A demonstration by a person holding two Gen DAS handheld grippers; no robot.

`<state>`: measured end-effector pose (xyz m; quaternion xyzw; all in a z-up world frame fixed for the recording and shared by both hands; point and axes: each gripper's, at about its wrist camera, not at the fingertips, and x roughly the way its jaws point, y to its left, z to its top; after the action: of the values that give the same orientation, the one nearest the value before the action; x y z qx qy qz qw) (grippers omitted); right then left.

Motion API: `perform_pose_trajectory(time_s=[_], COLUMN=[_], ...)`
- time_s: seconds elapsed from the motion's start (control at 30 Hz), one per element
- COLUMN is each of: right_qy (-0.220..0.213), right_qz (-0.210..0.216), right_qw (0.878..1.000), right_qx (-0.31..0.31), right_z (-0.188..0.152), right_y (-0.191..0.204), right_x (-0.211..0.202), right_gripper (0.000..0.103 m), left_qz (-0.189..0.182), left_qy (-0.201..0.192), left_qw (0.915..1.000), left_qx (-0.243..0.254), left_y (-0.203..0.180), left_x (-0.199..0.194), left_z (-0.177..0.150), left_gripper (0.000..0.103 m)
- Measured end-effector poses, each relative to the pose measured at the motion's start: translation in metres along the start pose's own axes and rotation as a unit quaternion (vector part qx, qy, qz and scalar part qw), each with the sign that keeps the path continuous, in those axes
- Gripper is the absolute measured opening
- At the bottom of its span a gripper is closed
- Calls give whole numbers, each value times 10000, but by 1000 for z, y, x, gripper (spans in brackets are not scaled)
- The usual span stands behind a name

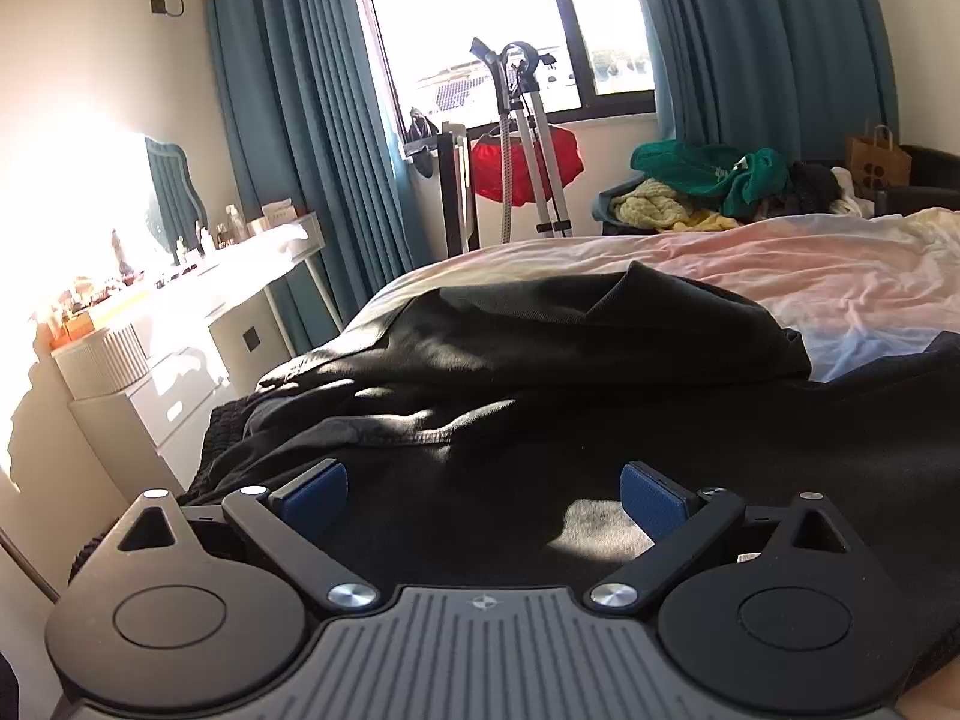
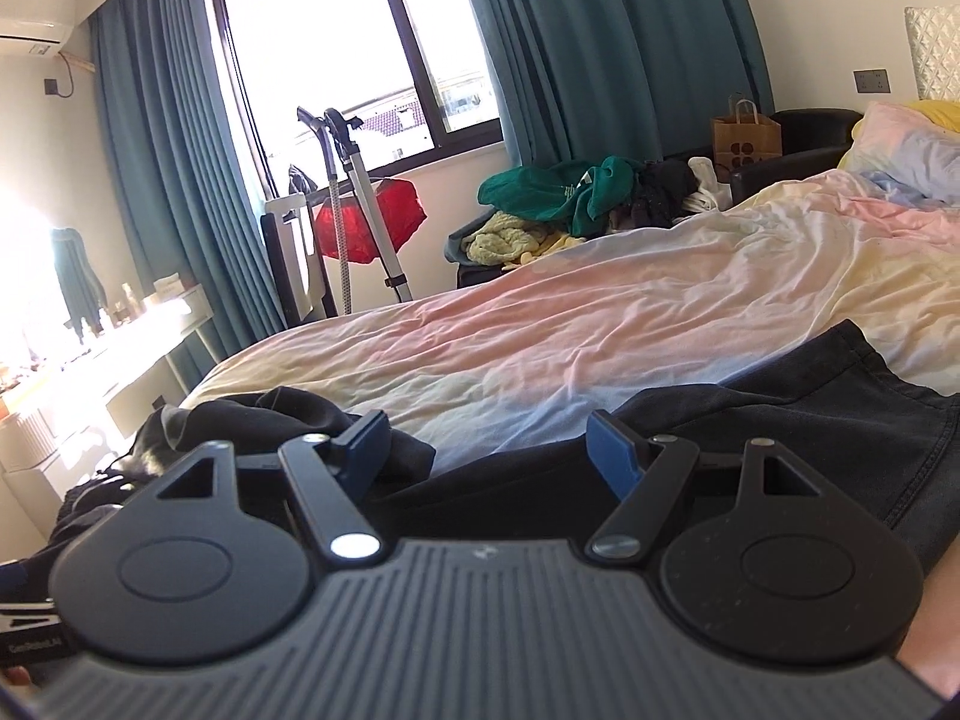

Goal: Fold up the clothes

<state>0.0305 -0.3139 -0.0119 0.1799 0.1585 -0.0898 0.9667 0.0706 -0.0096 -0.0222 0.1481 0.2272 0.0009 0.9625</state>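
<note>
A black garment [image 1: 540,372] lies rumpled on the bed, partly lit by sun. In the left wrist view my left gripper [image 1: 483,489] hovers low over its near part, blue pads wide apart, nothing between them. In the right wrist view my right gripper [image 2: 489,450] stands open just above the same black garment [image 2: 750,420], whose flat part with a stitched hem runs to the right. A bunched part of it [image 2: 288,414] lies beyond the left finger. Neither gripper holds cloth.
The bed [image 2: 600,324] has a wrinkled pastel sheet and a pillow [image 2: 912,144] at far right. A heap of green and yellow clothes [image 2: 558,198] lies beyond it. A white dresser [image 1: 180,324] stands left; a garment steamer [image 1: 528,138] stands by the window.
</note>
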Motion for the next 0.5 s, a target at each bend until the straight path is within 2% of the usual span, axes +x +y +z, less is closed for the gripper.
perform_pose_trajectory(time_s=[0.1, 0.27, 0.37, 0.5], right_qy=[9, -107, -209, -3], right_qz=[-78, -318, -558, -670], right_qw=[9999, 9990, 9972, 9955], right_qx=[128, 284, 459, 671], right_z=[1, 5, 8, 2], right_y=[-7, -21, -33, -46], right_x=[4, 12, 20, 39], right_gripper=[75, 75, 75, 75], left_qz=[-62, 23, 200, 623], left_qy=[-176, -48, -291, 16], left_qw=[9991, 9981, 9910, 9800], left_qx=[369, 609, 1294, 1888], left_y=[-26, -77, -119, -163], left_x=[24, 78, 108, 161], left_z=[25, 61, 75, 84], left_gripper=[103, 103, 103, 103])
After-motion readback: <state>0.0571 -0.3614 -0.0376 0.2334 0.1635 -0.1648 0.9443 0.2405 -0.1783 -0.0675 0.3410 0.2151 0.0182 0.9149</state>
